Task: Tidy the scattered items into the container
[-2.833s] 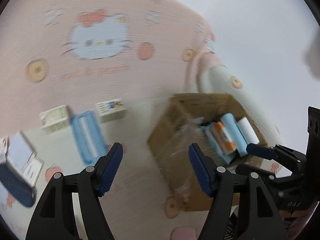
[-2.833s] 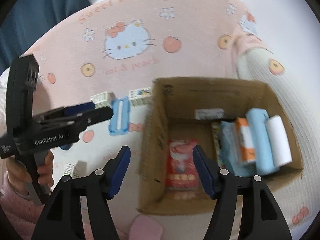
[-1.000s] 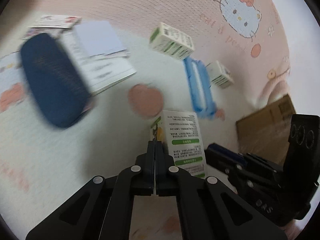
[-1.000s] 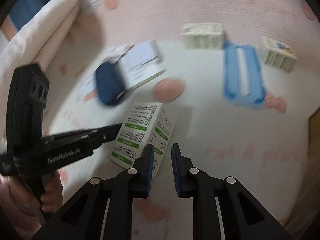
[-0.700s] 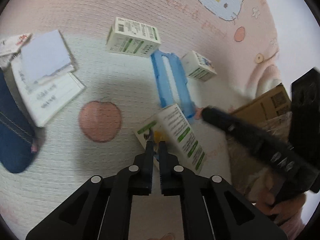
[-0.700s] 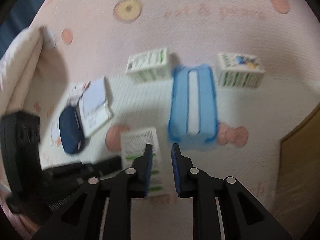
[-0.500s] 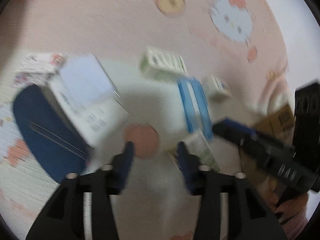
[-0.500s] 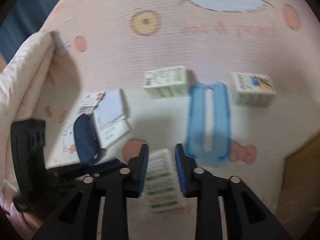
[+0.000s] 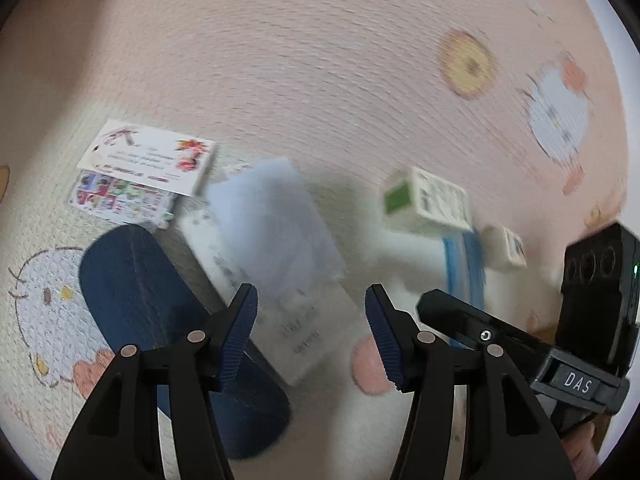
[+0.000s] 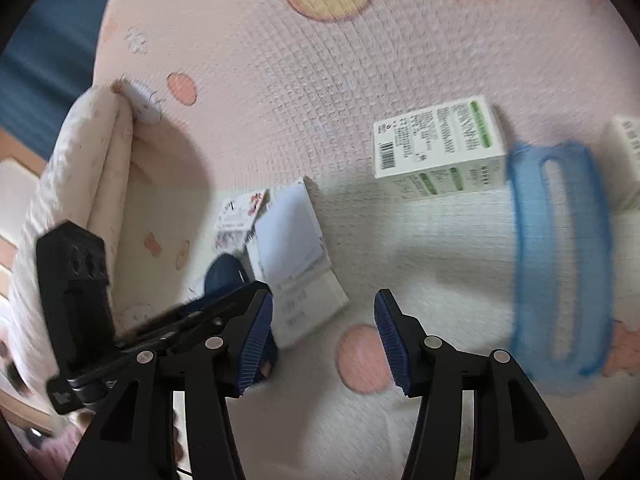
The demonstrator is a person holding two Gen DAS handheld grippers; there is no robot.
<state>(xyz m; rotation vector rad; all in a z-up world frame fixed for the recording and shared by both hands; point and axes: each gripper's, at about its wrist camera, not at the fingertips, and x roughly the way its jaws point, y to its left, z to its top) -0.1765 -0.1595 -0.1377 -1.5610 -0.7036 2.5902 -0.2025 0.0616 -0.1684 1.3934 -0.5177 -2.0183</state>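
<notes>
Both tongs, left (image 9: 310,338) and right (image 10: 324,342), are opening empty, having swung away from the green-print box. Booklet (image 9: 280,264) at 12 o'clock is looking light, floppy; pinching its edge.

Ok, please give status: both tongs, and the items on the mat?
Left tongs open, empty. Right tongs opening, empty. White box, blue frame, booklet on mat. Nothing blocking.

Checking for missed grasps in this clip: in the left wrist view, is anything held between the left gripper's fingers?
No. The left gripper stands open with nothing between its fingers; the white booklet and navy pouch lie on the mat beyond them.
</notes>
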